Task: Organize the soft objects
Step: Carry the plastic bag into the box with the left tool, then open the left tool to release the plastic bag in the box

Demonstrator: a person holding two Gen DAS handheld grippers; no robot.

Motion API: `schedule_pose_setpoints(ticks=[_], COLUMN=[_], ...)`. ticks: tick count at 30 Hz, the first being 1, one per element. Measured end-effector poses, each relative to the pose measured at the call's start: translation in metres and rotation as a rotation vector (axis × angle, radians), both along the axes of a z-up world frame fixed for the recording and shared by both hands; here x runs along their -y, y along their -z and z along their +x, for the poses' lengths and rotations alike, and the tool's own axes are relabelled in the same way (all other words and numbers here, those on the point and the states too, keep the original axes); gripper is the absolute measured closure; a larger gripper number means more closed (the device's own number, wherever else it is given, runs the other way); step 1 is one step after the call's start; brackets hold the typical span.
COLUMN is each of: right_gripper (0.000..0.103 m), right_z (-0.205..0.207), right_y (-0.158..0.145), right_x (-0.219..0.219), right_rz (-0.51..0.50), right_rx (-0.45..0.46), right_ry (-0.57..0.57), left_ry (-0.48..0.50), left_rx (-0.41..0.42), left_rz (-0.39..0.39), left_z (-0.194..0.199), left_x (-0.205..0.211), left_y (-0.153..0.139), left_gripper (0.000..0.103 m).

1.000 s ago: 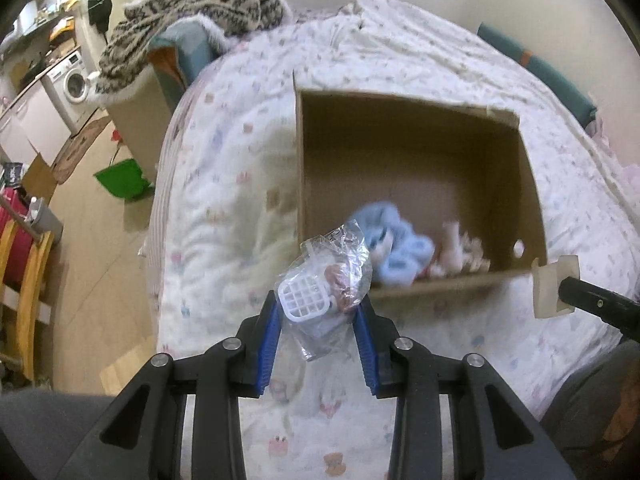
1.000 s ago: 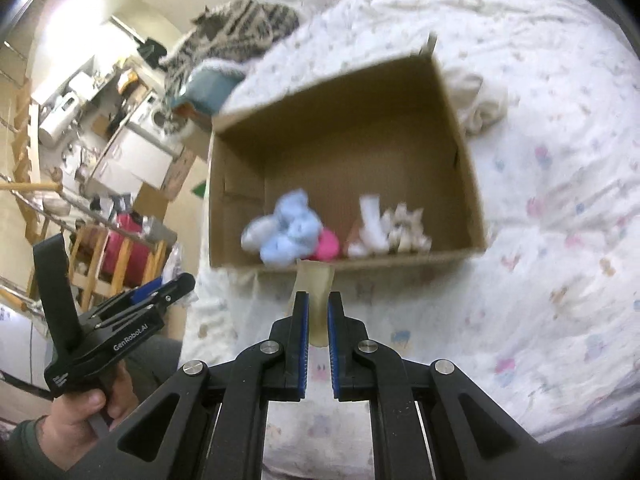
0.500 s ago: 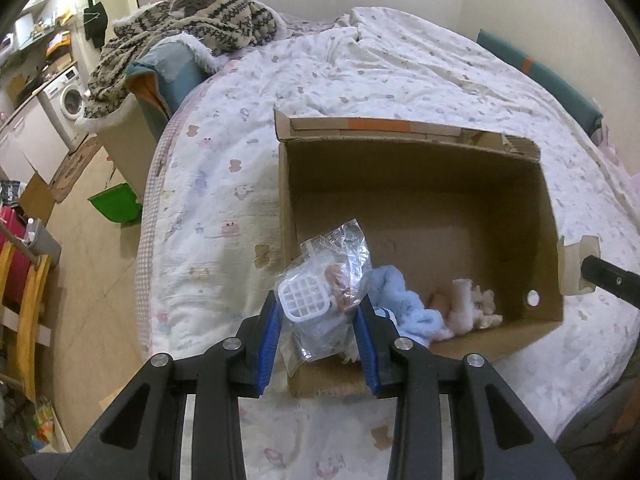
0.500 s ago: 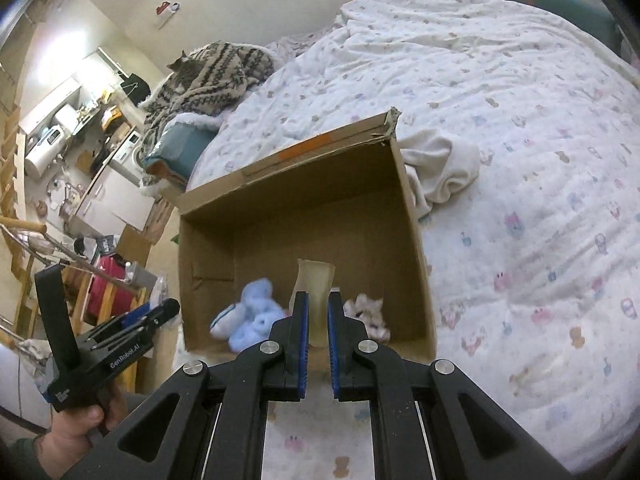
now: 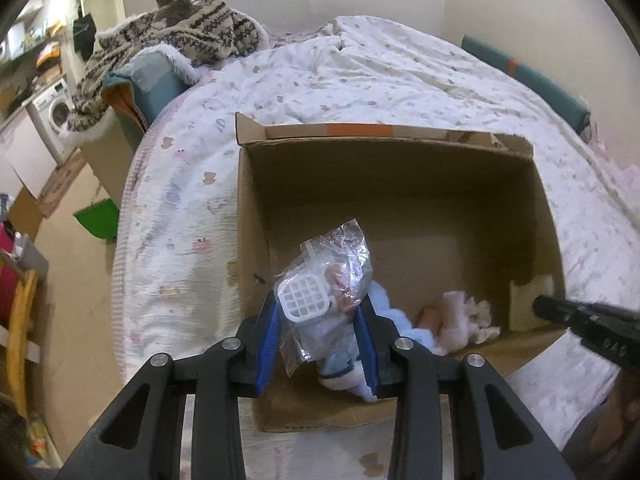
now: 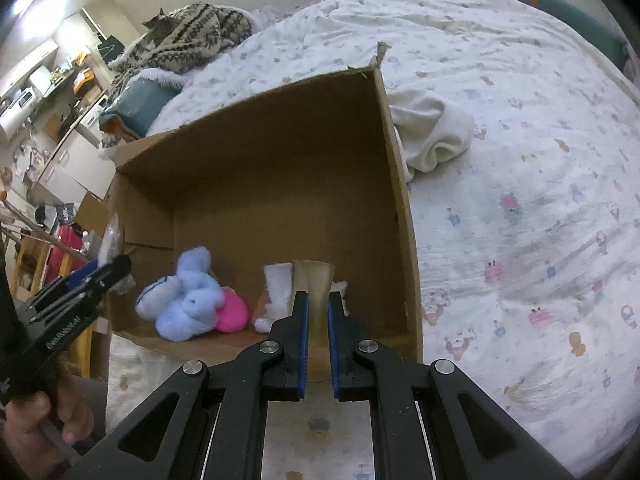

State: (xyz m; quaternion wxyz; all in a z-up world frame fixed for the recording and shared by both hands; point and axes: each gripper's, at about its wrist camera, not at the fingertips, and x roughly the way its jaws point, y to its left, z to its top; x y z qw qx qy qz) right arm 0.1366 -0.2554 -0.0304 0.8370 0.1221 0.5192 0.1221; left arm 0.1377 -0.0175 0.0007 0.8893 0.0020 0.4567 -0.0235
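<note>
An open cardboard box (image 5: 400,176) (image 6: 256,184) lies on the bed. My left gripper (image 5: 320,336) is shut on a clear plastic bag (image 5: 332,284) with a white grid piece and a small doll, held over the box's near left corner. My right gripper (image 6: 317,316) is shut on a beige cardboard flap (image 6: 316,288) (image 5: 528,304) at the box's near right corner. Inside lie light blue plush toys (image 6: 188,300) (image 5: 384,308), a pink one (image 6: 230,312) and a white one (image 6: 276,292) (image 5: 464,320).
The patterned white duvet (image 6: 520,160) covers the bed. A white cloth (image 6: 432,132) lies beside the box's right wall. A cat on a patterned blanket (image 5: 176,28) lies at the far left. A green dustpan (image 5: 98,216) and a washing machine (image 5: 52,116) stand on the floor at left.
Both grippers have moved forward over the box, so the view now looks down into it. The bag has come from in front of the box to above its near left corner.
</note>
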Motion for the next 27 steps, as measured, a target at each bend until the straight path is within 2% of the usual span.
schedule_pose_setpoints(ticks=[6, 19, 26, 27], right_gripper=[0.092, 0.092, 0.092, 0.092], right_z=[0.000, 0.002, 0.002, 0.002], right_y=[0.001, -0.003, -0.003, -0.002], right_x=[-0.004, 0.002, 0.001, 0.001], right_rz=[-0.005, 0.011, -0.006, -0.002], right_rx=[-0.006, 0.012, 0.017, 0.015], right_ry=[-0.009, 0.019, 0.015, 0.013], left_ry=[0.002, 0.016, 0.018, 0.020], left_rx=[-0.019, -0.008, 0.001, 0.002], left_rz=[-0.046, -0.027, -0.027, -0.029], left_z=[0.001, -0.002, -0.005, -0.005], left_x=[-0.001, 0.007, 0.008, 0.009], left_y=[0.003, 0.003, 0.002, 0.002], left_gripper=[0.071, 0.068, 0.052, 0.046])
